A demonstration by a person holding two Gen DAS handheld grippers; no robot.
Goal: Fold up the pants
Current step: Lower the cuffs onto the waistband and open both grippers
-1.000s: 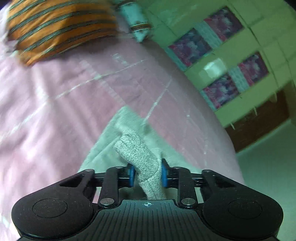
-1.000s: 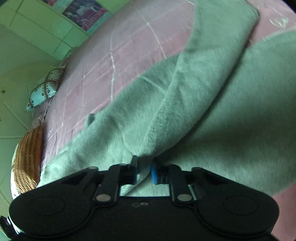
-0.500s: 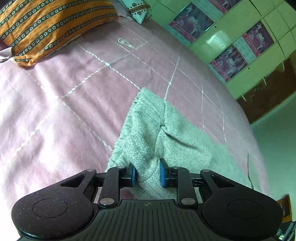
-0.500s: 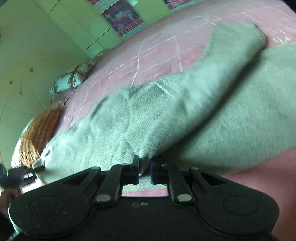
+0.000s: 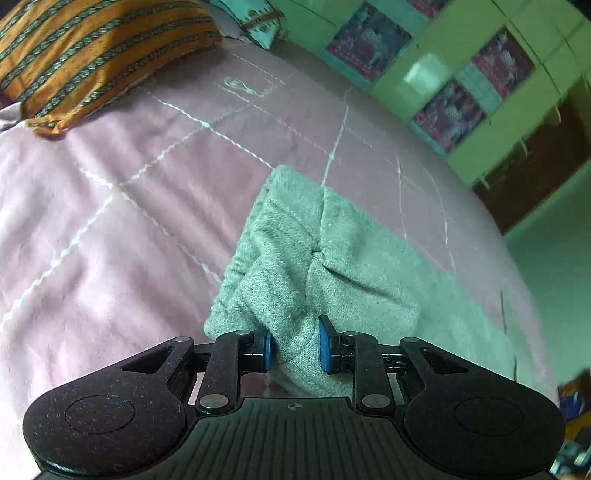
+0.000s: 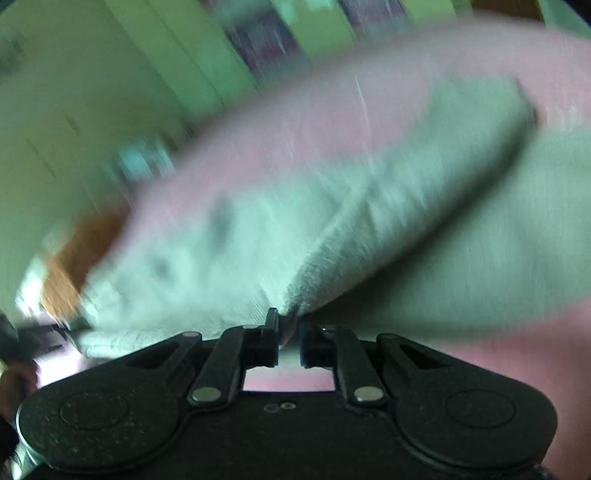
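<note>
Grey fleece pants (image 5: 332,258) lie on a pink bedspread (image 5: 129,221). In the left wrist view my left gripper (image 5: 294,345) is shut on a thick bunch of the grey fabric, which bulges out between its blue pads; the gathered cloth runs away from it in folds. The right wrist view is blurred. There my right gripper (image 6: 288,332) is shut on a thin edge of the pants (image 6: 351,221), and a folded layer rises from its jaws and stretches up to the right over another grey layer.
An orange striped pillow (image 5: 92,48) and a light blue patterned cushion (image 5: 258,18) lie at the head of the bed. Green cabinet doors with pictures (image 5: 461,74) stand behind the bed. A hand and the other gripper (image 6: 22,354) show at the lower left of the right wrist view.
The right gripper swept sideways and lowered with the pants edge, laying the lifted layer flatter. The left gripper sank slightly and rolled, still holding its bunch of cloth.
</note>
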